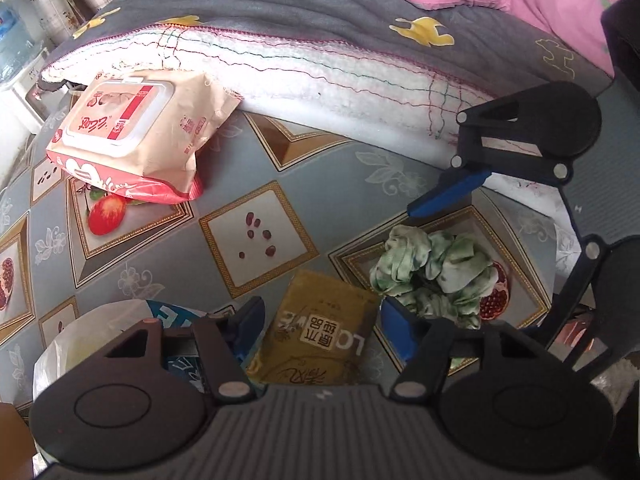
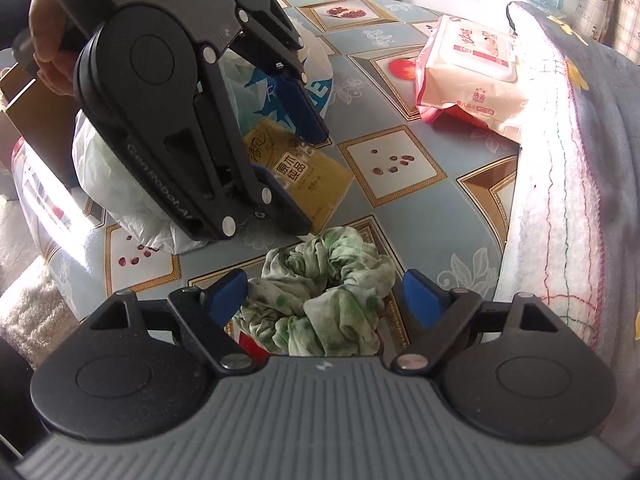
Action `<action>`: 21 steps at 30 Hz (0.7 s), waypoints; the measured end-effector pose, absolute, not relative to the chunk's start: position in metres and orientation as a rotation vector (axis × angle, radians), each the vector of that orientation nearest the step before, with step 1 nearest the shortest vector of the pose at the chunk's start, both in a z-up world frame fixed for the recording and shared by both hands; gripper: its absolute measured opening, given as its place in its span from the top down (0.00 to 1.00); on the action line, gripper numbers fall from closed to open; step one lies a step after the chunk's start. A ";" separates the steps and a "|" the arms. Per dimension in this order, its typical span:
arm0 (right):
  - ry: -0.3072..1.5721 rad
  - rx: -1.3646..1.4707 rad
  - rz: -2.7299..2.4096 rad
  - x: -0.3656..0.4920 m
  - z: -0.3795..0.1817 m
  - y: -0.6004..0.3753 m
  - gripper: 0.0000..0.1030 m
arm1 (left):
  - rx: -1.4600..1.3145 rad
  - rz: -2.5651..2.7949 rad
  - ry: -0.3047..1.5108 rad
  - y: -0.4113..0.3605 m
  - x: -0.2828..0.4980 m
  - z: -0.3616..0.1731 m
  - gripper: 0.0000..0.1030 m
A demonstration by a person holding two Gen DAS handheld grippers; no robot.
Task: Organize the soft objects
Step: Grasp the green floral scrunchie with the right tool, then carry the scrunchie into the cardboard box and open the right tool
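Both grippers low over the desk (image 1: 256,168), one item each

Left gripper (image 1: 320,320): jaws spread, straddling the yellow tissue pack (image 1: 316,344), which lies flat on the patterned cloth. Blue pads sit off both sides of the pack; no contact that I can confirm. From the right wrist view the same gripper (image 2: 304,184) comes in steeply from above, probably so the pads can drop along the pack's sides

Right gripper (image 2: 324,300): jaws spread, bracketing the green-and-white crumpled cloth (image 2: 324,292). The cloth lies bunched on the desk just beside the tissue pack, between the blue pads. Whether the pads touch it I cannot tell. A wide opening suits so loose a bundle: likely to squash rather than resist

Other soft goods: wet-wipes pack (image 1: 136,132) well apart at the far side, leaning under the edge of the folded quilt (image 1: 320,64), which overhangs the desk. White plastic bag (image 2: 132,184) beside the left gripper, partly hidden

Judgement: pre-grasp on both items, nothing lifted yet
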State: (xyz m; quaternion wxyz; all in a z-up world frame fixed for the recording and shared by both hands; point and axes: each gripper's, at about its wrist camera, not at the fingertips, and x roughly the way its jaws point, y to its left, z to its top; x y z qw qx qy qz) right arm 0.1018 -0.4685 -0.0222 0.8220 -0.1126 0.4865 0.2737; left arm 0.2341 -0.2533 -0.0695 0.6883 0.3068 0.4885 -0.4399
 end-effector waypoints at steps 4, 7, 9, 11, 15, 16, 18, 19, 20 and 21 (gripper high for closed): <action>1.045 -0.231 0.582 0.104 -0.026 -0.471 0.18 | 0.701 -0.985 1.119 -0.253 0.235 -0.072 0.33; 1.055 -0.216 0.576 0.106 -0.030 -0.473 0.18 | 0.720 -0.989 1.134 -0.253 0.235 -0.073 0.30; 1.058 -0.205 0.570 0.105 -0.032 -0.475 0.20 | 0.732 -1.006 1.132 -0.252 0.233 -0.074 0.28; 1.067 -0.188 0.572 0.105 -0.035 -0.477 0.22 | 0.759 -1.012 1.122 -0.253 0.230 -0.075 0.27; 1.062 -0.179 0.567 0.104 -0.036 -0.479 0.32 | 0.806 -1.012 1.117 -0.257 0.226 -0.082 0.31; 1.064 -0.174 0.564 0.104 -0.036 -0.479 0.34 | 0.814 -1.004 1.121 -0.258 0.226 -0.084 0.37; 1.065 -0.164 0.554 0.104 -0.035 -0.481 0.43 | 0.823 -0.981 1.130 -0.259 0.227 -0.088 0.46; 1.065 -0.158 0.548 0.105 -0.035 -0.482 0.47 | 0.808 -0.978 1.140 -0.258 0.229 -0.089 0.46; 1.067 -0.150 0.544 0.105 -0.035 -0.483 0.52 | 0.789 -0.975 1.145 -0.257 0.231 -0.089 0.46; 1.066 -0.138 0.534 0.105 -0.034 -0.484 0.57 | 0.774 -0.974 1.143 -0.256 0.232 -0.089 0.47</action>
